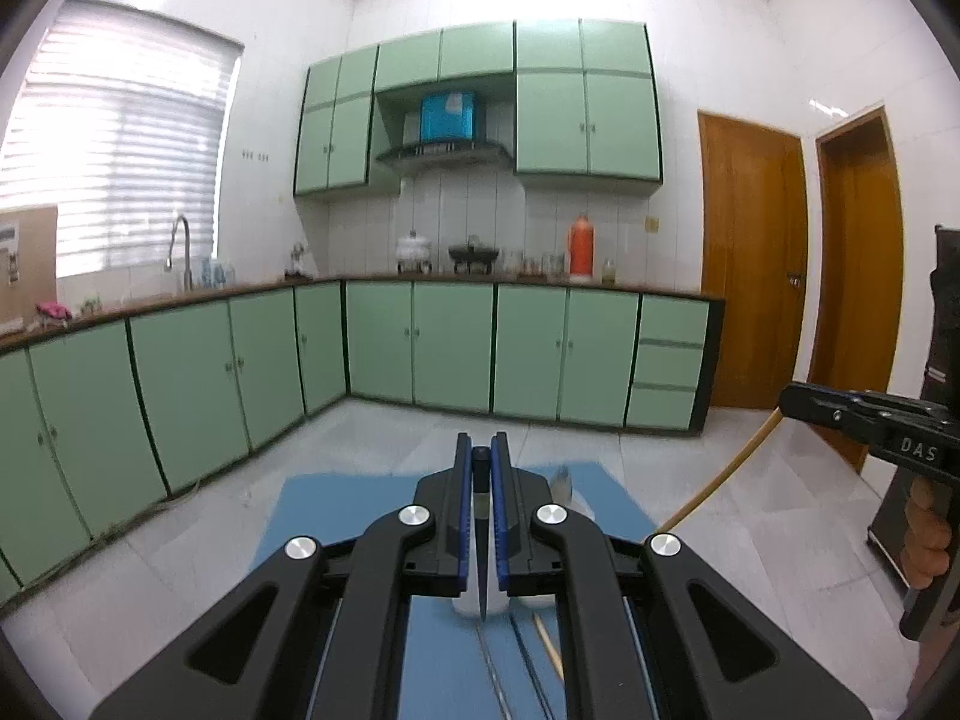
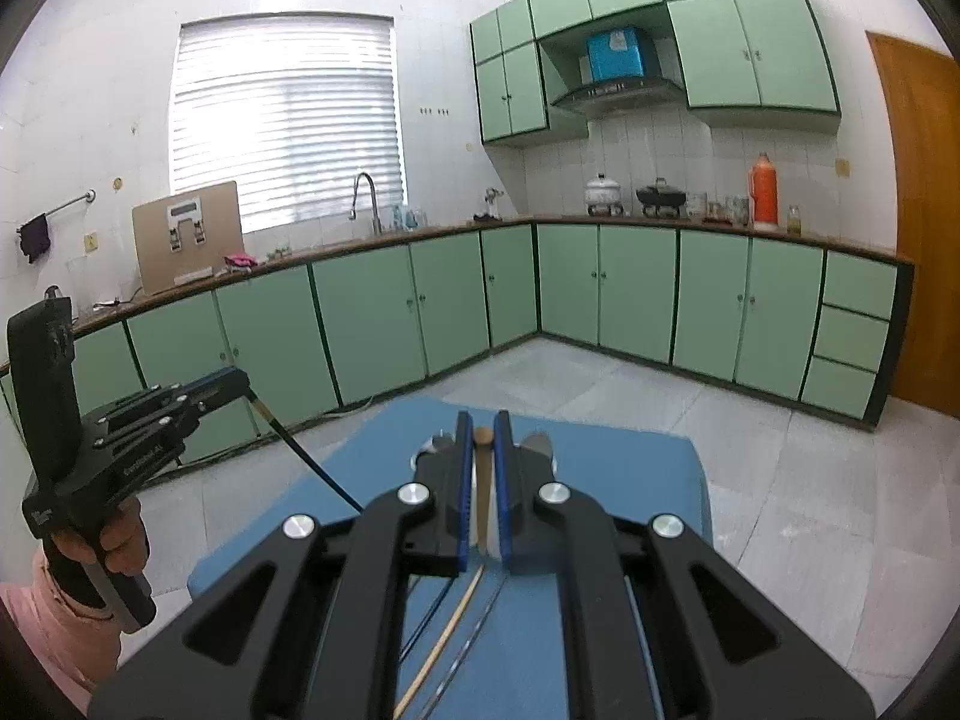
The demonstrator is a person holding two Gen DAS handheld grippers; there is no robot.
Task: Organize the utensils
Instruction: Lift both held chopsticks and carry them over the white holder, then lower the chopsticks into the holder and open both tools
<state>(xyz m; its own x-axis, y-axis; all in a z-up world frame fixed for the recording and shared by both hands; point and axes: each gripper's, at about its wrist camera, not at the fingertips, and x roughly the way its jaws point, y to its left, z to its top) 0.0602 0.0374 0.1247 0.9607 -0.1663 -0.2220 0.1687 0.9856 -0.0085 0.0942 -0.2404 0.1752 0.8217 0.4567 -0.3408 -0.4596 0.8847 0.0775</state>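
Left tool [image 1: 482, 456] clamps black chopstick [image 1: 482, 540] | tip hangs toward camera

Green cabinets [image 2: 372, 324] along two walls, orange thermos [image 2: 764, 189] on the far bench [image 2: 660, 222] beside glass jars. Blinds [image 2: 288, 114] down over window (bright), wooden door [image 1: 750, 258] shut, faucet [image 2: 366, 201] left.

Mint-green cabinets [image 2: 372, 324] with dark green edging line the white-tiled walls [image 1: 288, 120]; an orange flask [image 2: 764, 189] stands by amber-brown wooden doors [image 1: 750, 258], above a blue mat [image 2: 630, 480].
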